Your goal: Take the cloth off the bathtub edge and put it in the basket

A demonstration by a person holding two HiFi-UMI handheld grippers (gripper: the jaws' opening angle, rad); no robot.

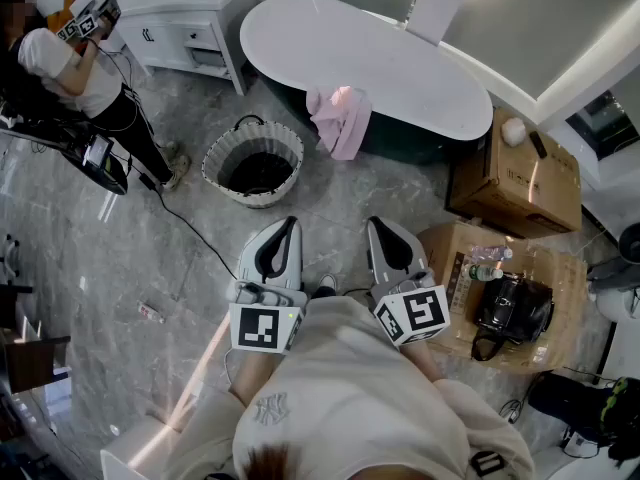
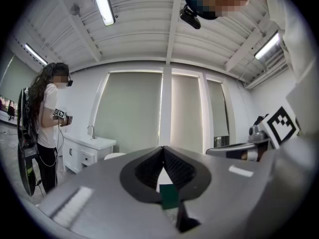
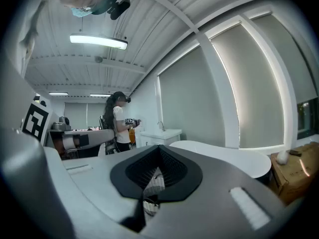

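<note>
One cloth [image 1: 341, 120], hanging lengthwise down bathtub edge [image 1: 410, 108]

Counted: one cloth [image 1: 341, 120], one basket [image 1: 216, 154], one bathtub [image 1: 400, 68], two cardboard boxes [image 1: 520, 183] [image 1: 450, 248], one black bag [image 1: 513, 308], one cabinet [image 1: 185, 13].

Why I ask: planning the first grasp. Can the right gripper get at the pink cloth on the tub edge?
Probably yes: the cloth hangs over the near edge of the bathtub, ahead of the right gripper, with only bare floor between. The gripper is shut and would need opening.
</note>
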